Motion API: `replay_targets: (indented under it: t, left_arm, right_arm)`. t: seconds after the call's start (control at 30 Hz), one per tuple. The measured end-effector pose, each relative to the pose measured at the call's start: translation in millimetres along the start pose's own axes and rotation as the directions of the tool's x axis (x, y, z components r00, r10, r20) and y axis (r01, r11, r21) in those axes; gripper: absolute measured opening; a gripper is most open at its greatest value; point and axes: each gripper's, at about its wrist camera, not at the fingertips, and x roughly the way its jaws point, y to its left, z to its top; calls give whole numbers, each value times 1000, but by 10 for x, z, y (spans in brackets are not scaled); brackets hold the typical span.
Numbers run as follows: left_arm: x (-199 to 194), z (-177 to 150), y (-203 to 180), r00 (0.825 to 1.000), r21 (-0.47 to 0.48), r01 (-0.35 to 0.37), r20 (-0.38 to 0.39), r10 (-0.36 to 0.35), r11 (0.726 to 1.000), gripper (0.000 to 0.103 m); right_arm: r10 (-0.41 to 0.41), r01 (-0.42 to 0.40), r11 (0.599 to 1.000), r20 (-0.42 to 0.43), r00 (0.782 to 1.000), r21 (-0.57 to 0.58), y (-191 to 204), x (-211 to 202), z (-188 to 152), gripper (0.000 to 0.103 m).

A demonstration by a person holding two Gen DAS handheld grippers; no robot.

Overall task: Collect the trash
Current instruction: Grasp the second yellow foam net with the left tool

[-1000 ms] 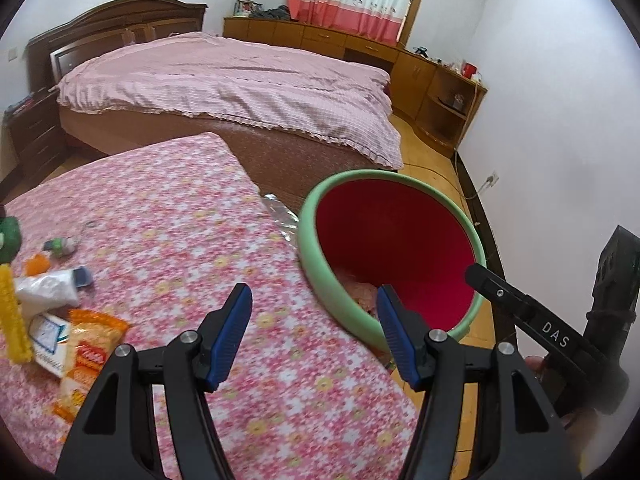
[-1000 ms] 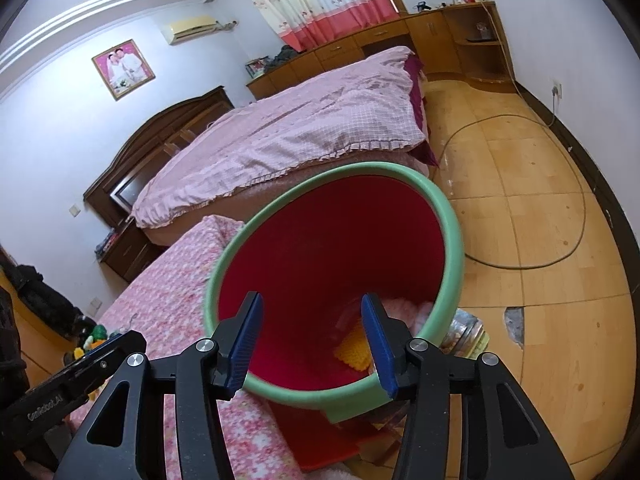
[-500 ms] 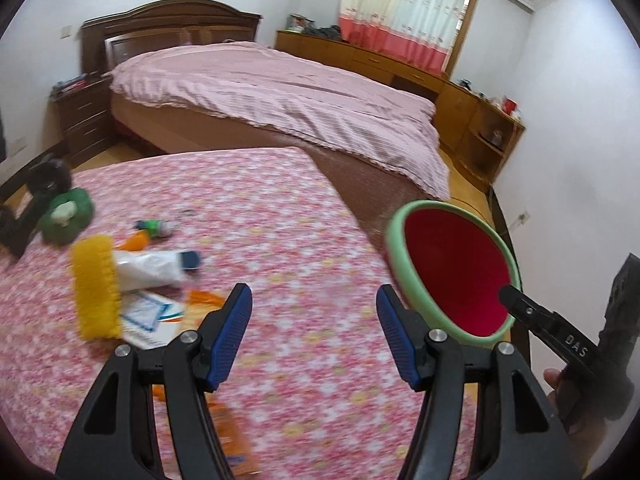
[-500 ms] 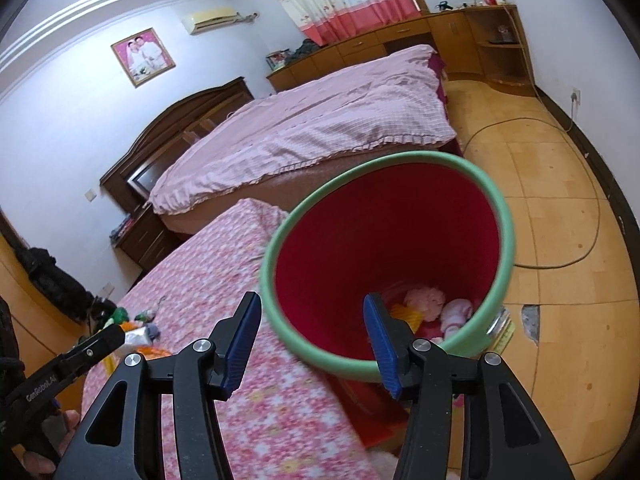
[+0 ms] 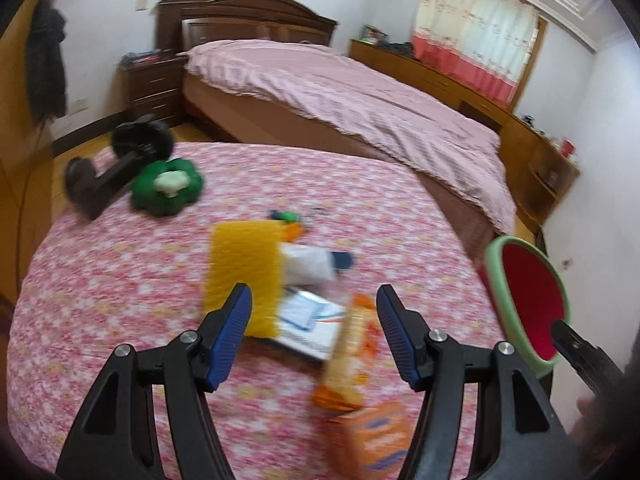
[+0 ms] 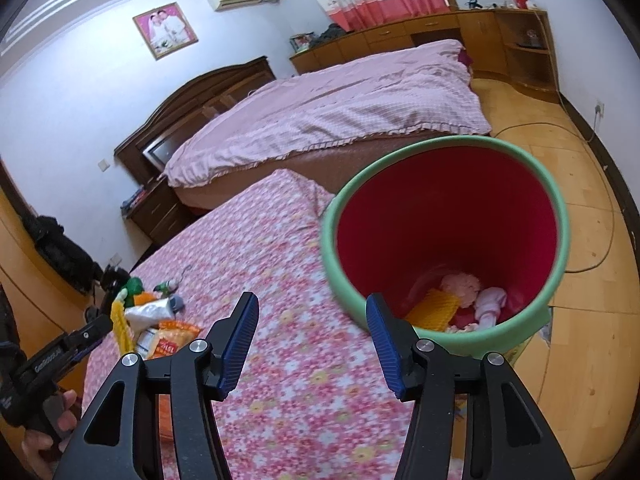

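The left claw [image 5: 314, 330] hangs over the flowered table [image 5: 120, 280] with its blue pads spread wide and nothing between them; the litter heap lies straight ahead and just below its tips. Nearest is the orange snack packet [image 5: 352, 354], its long axis running roughly away from the claw, a little right of centre; a white leaflet [image 5: 308, 318] lies beside it, then a yellow ridged piece [image 5: 244, 268] on the left, a white tube [image 5: 308, 264] behind, and an orange box [image 5: 372, 440] close under the right finger. This view is smeared by motion, so the finer contacts cannot be told. The left claw is plainly the nearer one to the heap. The right claw [image 6: 312, 342], equally wide apart and empty, points across the table edge toward the red bin [image 6: 444, 220] with its green rim, which stands just off the table's right side and already holds a yellow piece and pink scraps. A green toy [image 5: 168, 188] lies farther back on the left.
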Motion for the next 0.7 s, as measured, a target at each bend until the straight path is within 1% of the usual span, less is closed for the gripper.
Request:
replay_targets:
  t: [0.1, 0.33, 0.6, 0.63, 0.7]
  left_arm:
    - [125, -9, 155, 999, -29, -39, -15, 38, 999, 65]
    - [337, -36, 391, 997, -90, -55, -57, 50, 994, 65]
    - [499, -64, 488, 995, -109, -67, -76, 59, 992, 65]
    - [514, -71, 494, 995, -108, -67, -80, 58, 992, 64]
    - [532, -80, 499, 995, -106, -63, -81, 54, 992, 56]
  right_arm:
    - [5, -5, 1000, -10, 1000, -12, 57, 35, -33, 58]
    - [-5, 4, 1000, -41, 999, -30, 155, 156, -83, 58]
    - [-5, 2, 999, -76, 997, -40, 220, 287, -123, 58]
    - [-3, 0, 999, -81, 997, -43, 235, 306, -131, 58]
    - [0, -5, 999, -90, 996, -47, 264, 337, -142, 58]
